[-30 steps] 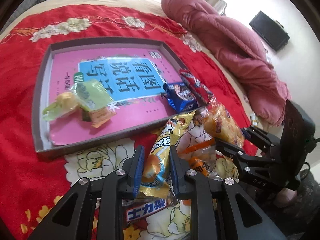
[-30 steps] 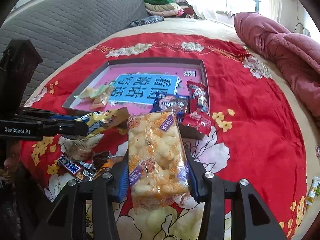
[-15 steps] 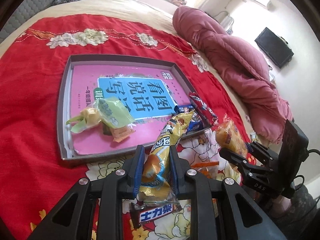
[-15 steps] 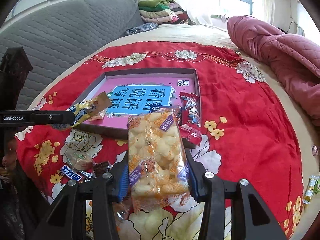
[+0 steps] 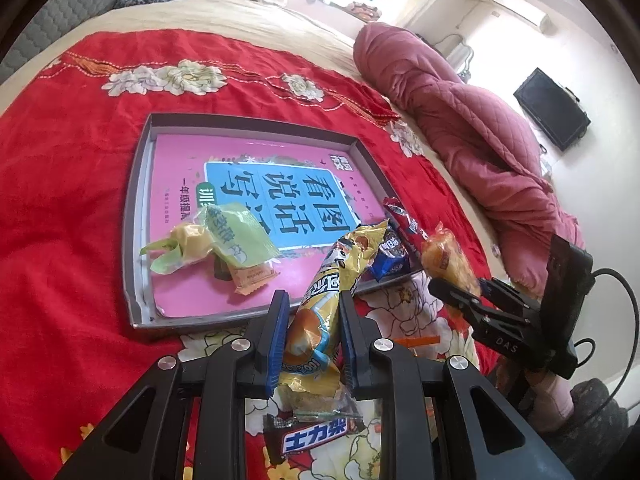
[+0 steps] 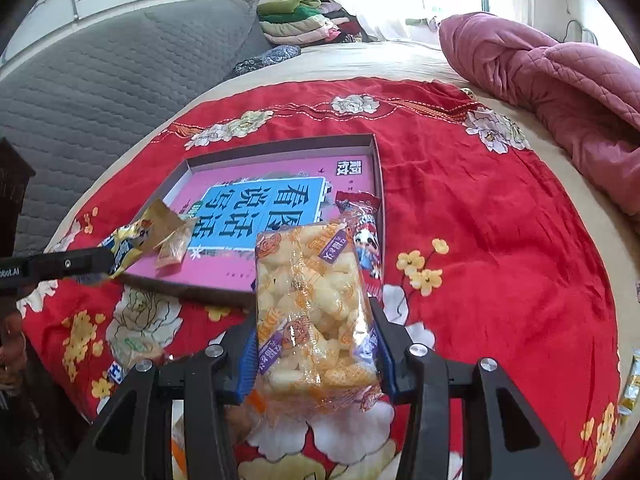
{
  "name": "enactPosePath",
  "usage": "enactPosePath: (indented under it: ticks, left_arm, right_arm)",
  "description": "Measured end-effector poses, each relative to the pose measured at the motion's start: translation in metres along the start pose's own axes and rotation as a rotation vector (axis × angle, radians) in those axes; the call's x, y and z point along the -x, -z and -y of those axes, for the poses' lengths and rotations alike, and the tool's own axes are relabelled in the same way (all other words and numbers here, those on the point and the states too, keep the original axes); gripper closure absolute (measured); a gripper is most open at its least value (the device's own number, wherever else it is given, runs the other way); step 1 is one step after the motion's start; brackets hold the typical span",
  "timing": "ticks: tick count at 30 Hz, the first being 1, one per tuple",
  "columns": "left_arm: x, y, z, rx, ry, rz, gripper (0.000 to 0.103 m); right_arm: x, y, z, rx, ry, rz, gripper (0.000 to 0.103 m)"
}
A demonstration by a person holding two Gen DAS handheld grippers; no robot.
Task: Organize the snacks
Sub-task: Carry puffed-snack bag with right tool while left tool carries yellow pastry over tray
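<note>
**Both grippers loaded, packets short of the tray**

Your left gripper (image 5: 312, 332) has its blue pads closed on a long yellow snack packet (image 5: 334, 280), clamped about its lower half. The glossy foil is pinched in at the pads, and the free top end leans out over the near edge of the tray (image 5: 136, 208). In my judgement that lean suits a forward drop into the tray.

Your right gripper (image 6: 316, 344) is clamped on a clear bag of puffed snacks (image 6: 312, 304), its jaws standing wider to suit the bulkier, crinkly, pillow-shaped pack. The bag stands nearly upright, and behind it lies the tray's near right corner.

The tray is a shallow grey box lid with low walls and a pink printed sheet on its floor. In it lie a green-wrapped sweet (image 5: 236, 236), a yellowish packet with a green tail (image 5: 180, 246) and a small orange sachet (image 5: 252, 276), bunched near its front. A blue packet (image 5: 390, 256) and a red packet (image 6: 360, 232) lie at its near right corner.

A chocolate bar (image 5: 316, 434) lies loose on the red floral bedspread (image 5: 60, 208) below your left gripper, not yet collected.
</note>
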State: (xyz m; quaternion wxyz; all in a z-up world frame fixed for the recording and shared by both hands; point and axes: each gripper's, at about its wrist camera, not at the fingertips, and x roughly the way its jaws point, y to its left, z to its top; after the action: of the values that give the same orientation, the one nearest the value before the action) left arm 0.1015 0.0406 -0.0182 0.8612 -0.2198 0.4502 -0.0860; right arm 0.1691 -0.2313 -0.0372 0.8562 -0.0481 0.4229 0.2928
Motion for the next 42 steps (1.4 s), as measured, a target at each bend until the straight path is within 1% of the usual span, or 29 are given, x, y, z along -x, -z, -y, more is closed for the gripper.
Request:
enactPosePath:
  ticks: [15,25,37,42]
  left_arm:
    - [0.003,-0.010,-0.014,0.044,-0.028,0.043,0.078]
    - [0.003,-0.017,-0.021,0.058,-0.049,0.072,0.078]
    - [0.001,-0.023,-0.018,0.028,-0.103,0.111,0.078]
    - [-0.002,-0.024,-0.020,0.025,-0.114,0.107,0.078]
  right_arm:
    - [-0.022,-0.018,-0.006,0.004,-0.021,-0.010,0.055]
    - [-0.016,-0.025,-0.008,-0.006,-0.024,0.014,0.055]
    - [-0.014,-0.041,-0.021,0.002,-0.038,0.042,0.055]
    - [-0.017,-0.044,-0.025,0.007,-0.042,0.042,0.055]
